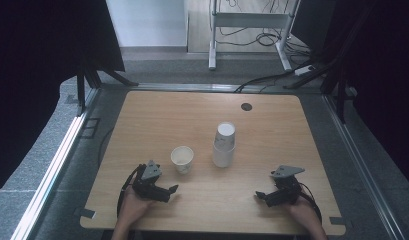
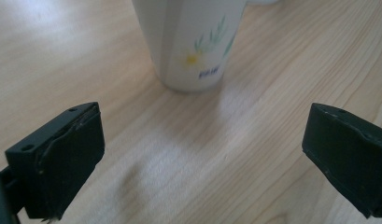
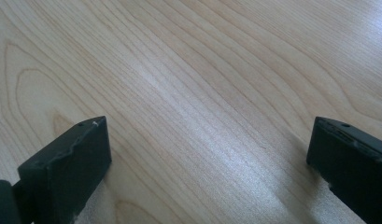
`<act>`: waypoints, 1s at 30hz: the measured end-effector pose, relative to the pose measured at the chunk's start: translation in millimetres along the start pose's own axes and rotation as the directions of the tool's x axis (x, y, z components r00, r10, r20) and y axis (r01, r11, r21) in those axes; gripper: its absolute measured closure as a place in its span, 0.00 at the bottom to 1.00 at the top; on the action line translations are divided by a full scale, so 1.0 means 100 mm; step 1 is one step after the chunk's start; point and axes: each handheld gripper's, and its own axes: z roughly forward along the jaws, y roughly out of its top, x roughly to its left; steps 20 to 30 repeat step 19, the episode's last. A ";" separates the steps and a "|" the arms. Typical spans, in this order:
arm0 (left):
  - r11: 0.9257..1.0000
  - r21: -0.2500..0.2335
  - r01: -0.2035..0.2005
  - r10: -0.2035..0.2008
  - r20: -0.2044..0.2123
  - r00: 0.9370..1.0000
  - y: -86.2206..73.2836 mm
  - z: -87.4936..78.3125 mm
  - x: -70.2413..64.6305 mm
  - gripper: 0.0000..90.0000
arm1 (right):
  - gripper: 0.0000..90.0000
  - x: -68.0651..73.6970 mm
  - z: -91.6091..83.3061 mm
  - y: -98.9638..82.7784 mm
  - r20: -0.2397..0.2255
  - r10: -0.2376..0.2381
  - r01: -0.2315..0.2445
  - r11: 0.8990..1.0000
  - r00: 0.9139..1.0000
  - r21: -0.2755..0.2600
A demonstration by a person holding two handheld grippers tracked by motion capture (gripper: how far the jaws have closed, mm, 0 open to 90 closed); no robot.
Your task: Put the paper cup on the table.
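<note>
Lower frame, high view: left gripper (image 1: 173,189) and right gripper (image 1: 258,195), jaws spread wide, holding nothing, over bare wooden table (image 1: 272,120). Centre: single paper cup (image 1: 182,159), just beyond the left gripper. Right of it: stack of cups (image 1: 224,145); floral print on the single cup.

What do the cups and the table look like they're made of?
Single cup: probably paper, matte white with a printed flower and leaves, which show in the left gripper view. Stack of cups: likely the same white paper, though no print is visible. Table: light wood or wood-look laminate, with visible grain and a soft sheen.
</note>
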 end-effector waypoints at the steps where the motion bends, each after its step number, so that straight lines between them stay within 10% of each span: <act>1: 1.000 0.012 -0.004 0.004 -0.003 1.000 -0.02 0.02 0.00 0.00 | 0.00 0.00 0.00 0.00 0.000 0.001 -0.001 1.000 1.000 0.000; 9: 0.991 0.130 0.024 -0.024 0.000 1.000 -0.03 0.10 0.01 0.00 | 0.00 0.00 0.00 0.00 0.000 0.000 0.000 1.000 1.000 0.000; 30: 0.991 0.130 0.040 -0.038 -0.016 0.999 -0.03 0.10 0.00 0.00 | 0.00 0.00 0.00 -0.01 -0.001 -0.002 0.002 1.000 1.000 0.000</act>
